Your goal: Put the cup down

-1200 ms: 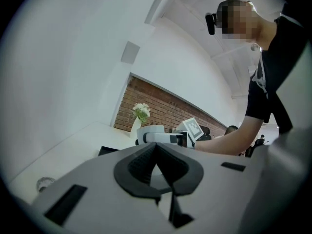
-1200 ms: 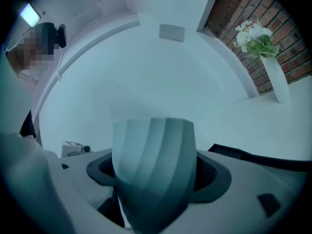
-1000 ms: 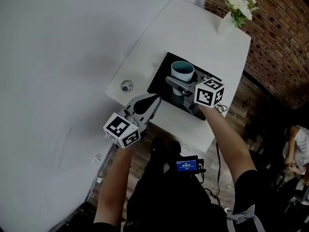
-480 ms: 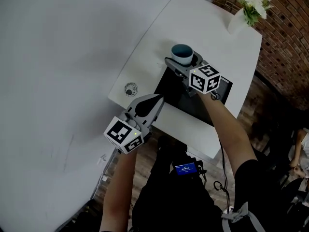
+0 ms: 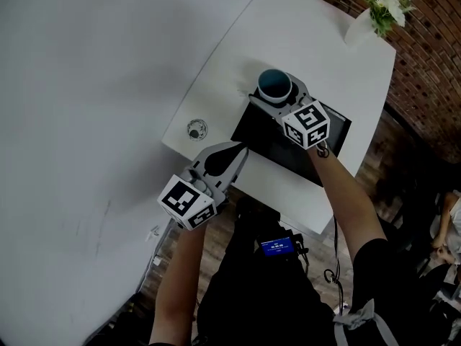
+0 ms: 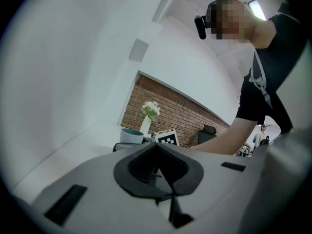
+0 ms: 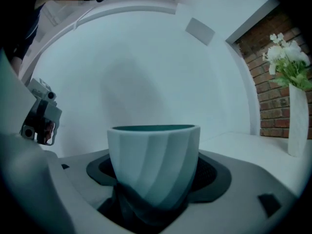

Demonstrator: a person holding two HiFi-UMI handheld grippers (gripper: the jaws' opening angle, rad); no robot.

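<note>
A pale ribbed cup [image 5: 274, 83] with a teal inside stays upright in my right gripper [image 5: 276, 96], which is shut on its lower body. It is just past the far corner of the black mat [image 5: 287, 141], over the white table [image 5: 317, 45]; whether it rests on the table I cannot tell. In the right gripper view the cup [image 7: 154, 160] fills the space between the jaws of the right gripper [image 7: 156, 186]. My left gripper [image 5: 240, 148] hovers at the table's near edge, shut and empty. The left gripper view has its jaws [image 6: 157, 146] meeting, with the cup [image 6: 132, 135] far behind.
A white vase with flowers [image 5: 376, 9] stands at the table's far corner, also in the right gripper view [image 7: 296, 123]. A small round object [image 5: 196, 129] lies near the table's left edge. A brick wall [image 5: 425, 56] runs along the right. Wooden floor lies below the near edge.
My right gripper has carried the cup from above the black mat toward the far left, past the mat's corner. The left gripper has hardly moved.
</note>
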